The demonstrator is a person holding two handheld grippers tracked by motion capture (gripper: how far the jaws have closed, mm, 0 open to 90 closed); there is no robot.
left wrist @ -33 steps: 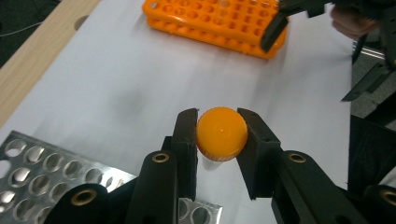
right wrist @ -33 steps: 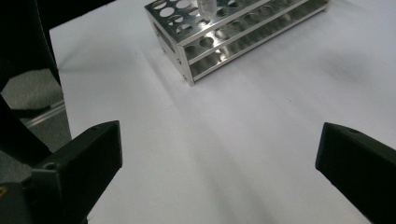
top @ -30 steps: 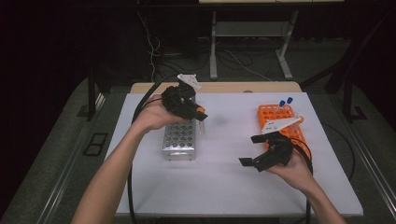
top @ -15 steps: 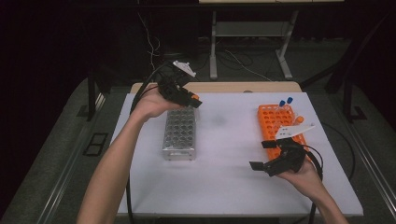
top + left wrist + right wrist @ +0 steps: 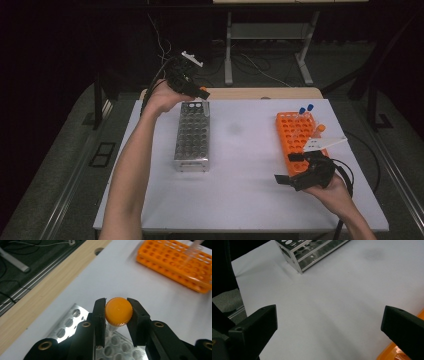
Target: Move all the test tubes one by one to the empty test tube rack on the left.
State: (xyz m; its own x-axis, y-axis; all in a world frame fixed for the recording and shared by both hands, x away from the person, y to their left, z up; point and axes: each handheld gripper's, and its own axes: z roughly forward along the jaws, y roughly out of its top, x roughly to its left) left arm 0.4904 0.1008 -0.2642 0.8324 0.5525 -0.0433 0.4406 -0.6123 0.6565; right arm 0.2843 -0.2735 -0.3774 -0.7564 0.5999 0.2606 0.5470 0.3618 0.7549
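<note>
Carried to the metal rack's far end, left tongs clamp the orange-capped tube.

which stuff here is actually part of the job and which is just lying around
In the job:
- orange-capped tube, clamped in the left gripper
- metal rack, under that tube
- orange rack, with more tubes
- right gripper, open

Lying about:
- cables on the floor
- table frame behind
</note>
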